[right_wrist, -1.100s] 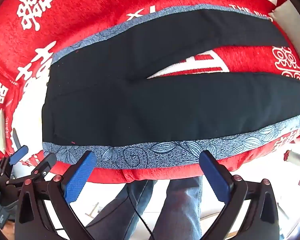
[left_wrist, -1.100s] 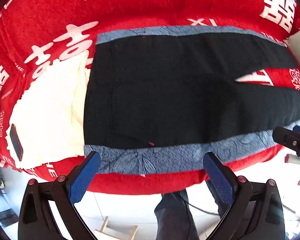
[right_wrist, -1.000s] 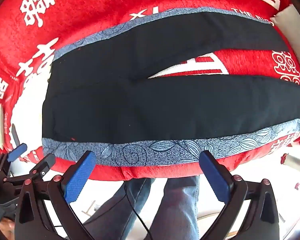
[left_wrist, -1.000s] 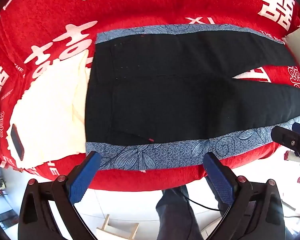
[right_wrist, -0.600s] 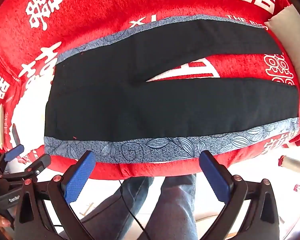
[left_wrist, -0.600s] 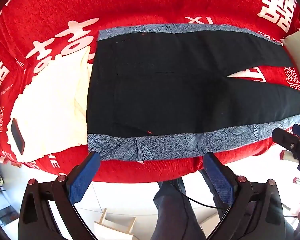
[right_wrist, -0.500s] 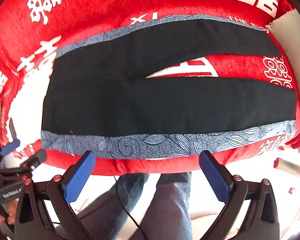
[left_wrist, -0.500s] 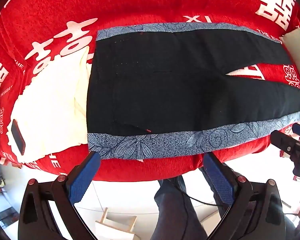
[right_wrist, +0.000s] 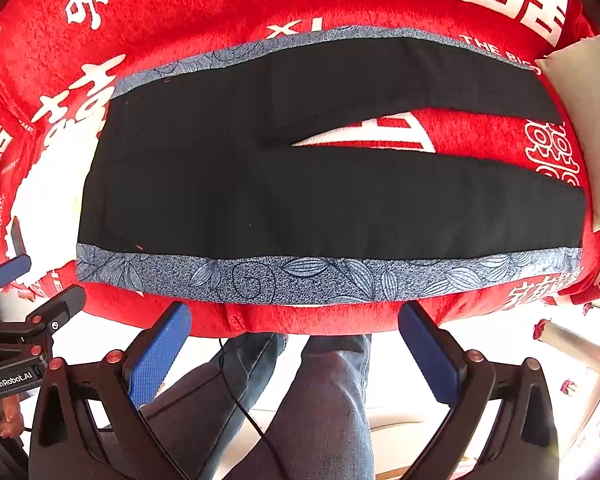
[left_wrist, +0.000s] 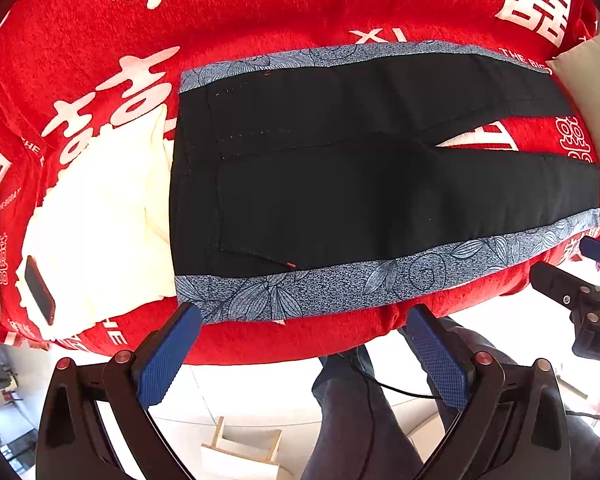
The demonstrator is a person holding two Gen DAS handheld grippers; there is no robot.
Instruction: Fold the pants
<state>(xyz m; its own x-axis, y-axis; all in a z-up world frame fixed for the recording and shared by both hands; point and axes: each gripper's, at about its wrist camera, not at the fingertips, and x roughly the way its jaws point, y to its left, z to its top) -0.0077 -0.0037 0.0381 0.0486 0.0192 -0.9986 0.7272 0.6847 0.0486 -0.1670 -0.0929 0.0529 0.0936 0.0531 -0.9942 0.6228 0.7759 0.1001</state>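
Red blanket [left_wrist: 260, 12]: white characters cut off at every frame edge; white cloth [left_wrist: 100, 220]: right edge tucked under pants [left_wrist: 339, 184]; dark flat object [left_wrist: 40, 290]: too small to identify; cushion [right_wrist: 591, 128]: cropped at right.

the left gripper [left_wrist: 303, 344] hung with its blue-padded jaws spread wide, nothing between them, fingers [left_wrist: 168, 354] pointing forward. the right gripper [right_wrist: 296, 346] was likewise agape and empty, level with its partner. each showed at the edge of the other's view, side by side and well apart. the person's jeans-clad legs [right_wrist: 323, 404] stood below them.
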